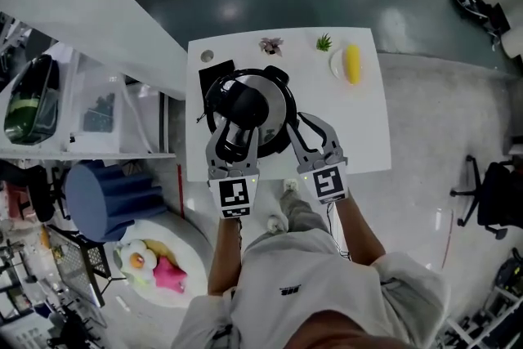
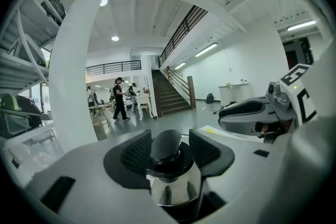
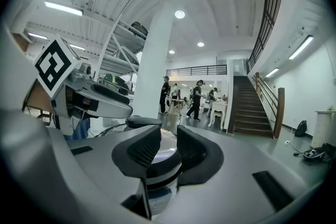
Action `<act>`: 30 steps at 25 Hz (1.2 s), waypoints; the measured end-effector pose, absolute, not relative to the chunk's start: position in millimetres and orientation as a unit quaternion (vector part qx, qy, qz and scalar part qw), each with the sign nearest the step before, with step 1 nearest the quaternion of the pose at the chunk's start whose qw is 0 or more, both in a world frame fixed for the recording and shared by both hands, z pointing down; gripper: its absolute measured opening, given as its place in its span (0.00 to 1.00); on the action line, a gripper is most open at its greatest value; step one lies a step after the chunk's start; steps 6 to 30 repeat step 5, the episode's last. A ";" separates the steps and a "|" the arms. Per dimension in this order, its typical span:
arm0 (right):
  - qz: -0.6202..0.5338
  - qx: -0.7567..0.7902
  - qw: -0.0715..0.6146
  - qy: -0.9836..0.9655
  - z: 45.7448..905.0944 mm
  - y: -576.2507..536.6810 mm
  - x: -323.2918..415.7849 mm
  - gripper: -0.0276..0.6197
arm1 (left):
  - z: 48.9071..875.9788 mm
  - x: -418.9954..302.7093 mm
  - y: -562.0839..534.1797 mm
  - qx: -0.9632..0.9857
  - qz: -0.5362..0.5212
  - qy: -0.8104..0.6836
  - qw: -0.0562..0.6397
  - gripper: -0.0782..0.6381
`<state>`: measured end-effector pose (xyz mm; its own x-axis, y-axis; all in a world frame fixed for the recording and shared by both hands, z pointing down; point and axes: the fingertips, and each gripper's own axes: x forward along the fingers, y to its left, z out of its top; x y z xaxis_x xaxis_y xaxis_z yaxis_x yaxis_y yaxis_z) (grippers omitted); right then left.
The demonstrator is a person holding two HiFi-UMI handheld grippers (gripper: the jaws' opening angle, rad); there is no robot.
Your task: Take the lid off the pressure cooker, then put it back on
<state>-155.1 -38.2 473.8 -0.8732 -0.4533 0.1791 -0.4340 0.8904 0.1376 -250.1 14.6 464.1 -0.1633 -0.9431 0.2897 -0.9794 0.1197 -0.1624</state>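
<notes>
The pressure cooker stands on the white tabletop, left of the middle, with a black mat showing from under it at 11 o'clock. Its steel lid sits on the pot, and the black handle lies across the lid's left half.

The person stands at the cooker's 6 o'clock with both tools reaching in. The left gripper comes from 6 o'clock, and its fingers are clamped on a rounded black knob that tops a shiny steel collar on the lid. The right gripper comes in at about 4 o'clock. Its fingers are drawn close together and clamped on a black part at the cooker's rim, with the steel wall showing just below.

Along the far edge of the tabletop, at 1 o'clock from the cooker, a yellow item lies on a small plate. A little green plant stands just beside the plate.
</notes>
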 end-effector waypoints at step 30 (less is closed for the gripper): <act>-0.070 0.223 0.087 -0.968 478.7 -46.7 -178.8 0.20 | 468.8 -265.8 4.4 0.645 0.154 -0.748 0.040 0.44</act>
